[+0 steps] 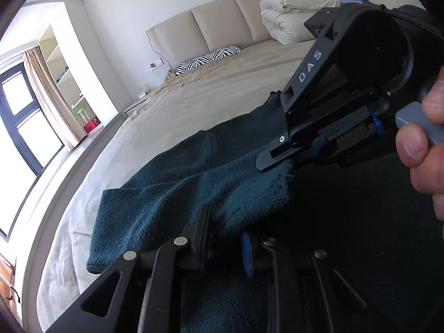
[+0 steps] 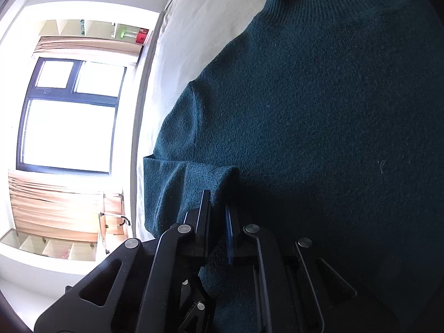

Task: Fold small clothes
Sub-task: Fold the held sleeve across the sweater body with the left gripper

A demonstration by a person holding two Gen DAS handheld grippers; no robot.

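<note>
You were mid-fold on the teal sweater [image 1: 172, 183], which lay spread on the bed [image 1: 211, 94]. Your right gripper [image 1: 280, 161] had pinched its sleeve cuff [image 1: 266, 191] tight; your left gripper [image 1: 226, 236] stood slightly parted with knit between the fingers, not clearly pressing. Next, I'd judge, carry the sleeve across the body. The bed's near edge [image 1: 83, 177] lay close; open sheet stretched toward the headboard [image 1: 222, 22].

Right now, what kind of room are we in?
A bedroom, most likely: a wide bed with a padded headboard, a zebra-print pillow and a rolled duvet.
</note>
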